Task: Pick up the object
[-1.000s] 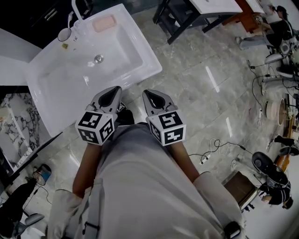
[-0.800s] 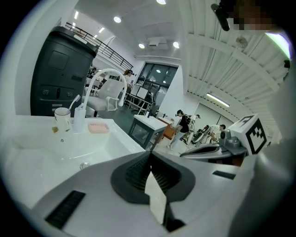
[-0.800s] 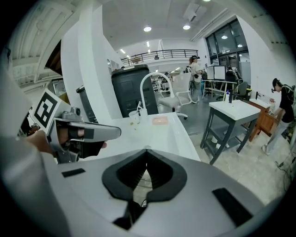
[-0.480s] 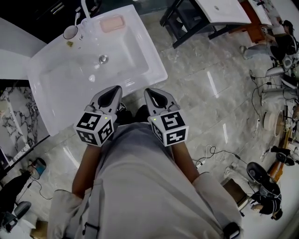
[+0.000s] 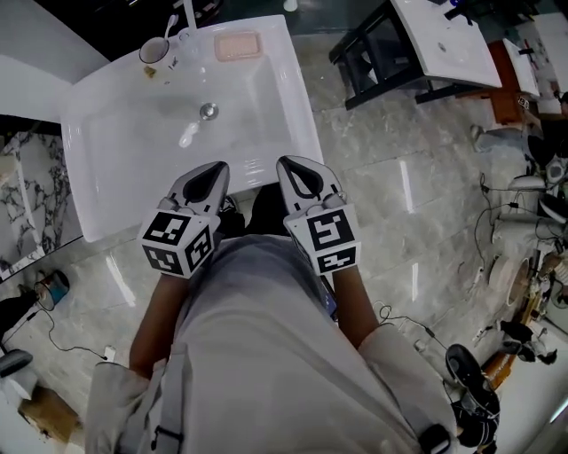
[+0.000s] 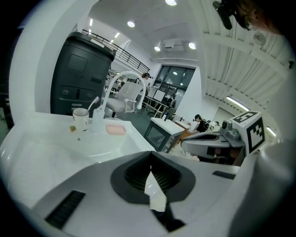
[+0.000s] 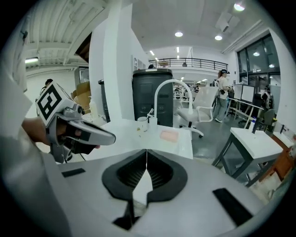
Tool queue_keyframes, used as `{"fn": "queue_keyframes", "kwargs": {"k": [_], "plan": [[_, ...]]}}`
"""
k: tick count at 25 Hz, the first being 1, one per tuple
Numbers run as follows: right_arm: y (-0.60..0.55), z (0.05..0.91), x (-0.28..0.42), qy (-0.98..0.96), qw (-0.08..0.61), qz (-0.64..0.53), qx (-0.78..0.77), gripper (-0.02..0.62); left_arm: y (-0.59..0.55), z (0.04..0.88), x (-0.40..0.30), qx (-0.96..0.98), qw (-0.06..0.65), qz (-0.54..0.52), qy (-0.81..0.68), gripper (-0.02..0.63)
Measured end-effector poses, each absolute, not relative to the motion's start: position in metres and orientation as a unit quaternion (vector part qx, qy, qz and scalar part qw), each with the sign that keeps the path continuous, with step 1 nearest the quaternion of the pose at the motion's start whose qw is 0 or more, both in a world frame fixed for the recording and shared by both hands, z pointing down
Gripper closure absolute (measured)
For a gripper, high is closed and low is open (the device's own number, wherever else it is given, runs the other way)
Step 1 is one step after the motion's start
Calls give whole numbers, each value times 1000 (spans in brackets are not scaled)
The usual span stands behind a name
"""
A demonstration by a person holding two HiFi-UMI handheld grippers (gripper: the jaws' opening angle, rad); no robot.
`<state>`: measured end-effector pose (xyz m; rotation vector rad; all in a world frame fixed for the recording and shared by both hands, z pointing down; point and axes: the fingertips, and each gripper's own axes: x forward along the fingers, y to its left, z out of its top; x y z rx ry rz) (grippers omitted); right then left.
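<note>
A white sink (image 5: 293, 97) lies straight ahead in the head view. On its back rim rest a pink soap bar (image 5: 238, 46), a white cup (image 5: 153, 50) and the faucet (image 5: 186, 18). A small white object (image 5: 188, 135) lies in the basin near the drain (image 5: 209, 111). My left gripper (image 5: 219, 167) and right gripper (image 5: 284, 161) hover side by side over the sink's near edge, both shut and empty. The left gripper view shows its shut gripper (image 6: 150, 163), the cup (image 6: 80, 116) and the soap bar (image 6: 115, 129). The right gripper view shows its shut gripper (image 7: 146, 159) and the soap bar (image 7: 169, 135).
A black-framed table (image 5: 390, 62) with a white top stands right of the sink. Cables (image 5: 399, 319) and equipment (image 5: 524, 293) litter the marble floor at right. A dark cabinet (image 6: 78, 78) stands behind the sink. People (image 7: 223, 90) stand far off.
The sink has swung round in the head view and now lies squarer in front, its near edge under both gripper tips. Both grippers stayed shut and side by side.
</note>
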<state>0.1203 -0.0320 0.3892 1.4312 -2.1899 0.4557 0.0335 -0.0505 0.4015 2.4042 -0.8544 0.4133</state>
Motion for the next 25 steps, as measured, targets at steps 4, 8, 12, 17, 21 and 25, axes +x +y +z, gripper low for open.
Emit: {"fn": "queue_keyframes", "kwargs": {"k": [4,8,12,17,21,25], "plan": [[-57,381,134,-816,249,145,501,586,-70,396,37,885,275,142,-349,605],[-81,379,141,-829,260,129,478,586,-83,393,44,877,278,133,-368,606],[-105,383,142,-838,275,115,457,586,-97,397,47,870,279,134,-385,604],[-131,386,139,-845,290,103,438,586,-107,399,47,861,292,126,-397,606],[-146,390,133,-848,301,96,425,586,-113,402,43,856,300,125,-402,606],[-161,397,128,-850,313,91,414,586,-120,404,40,854,305,123,-404,604]]}}
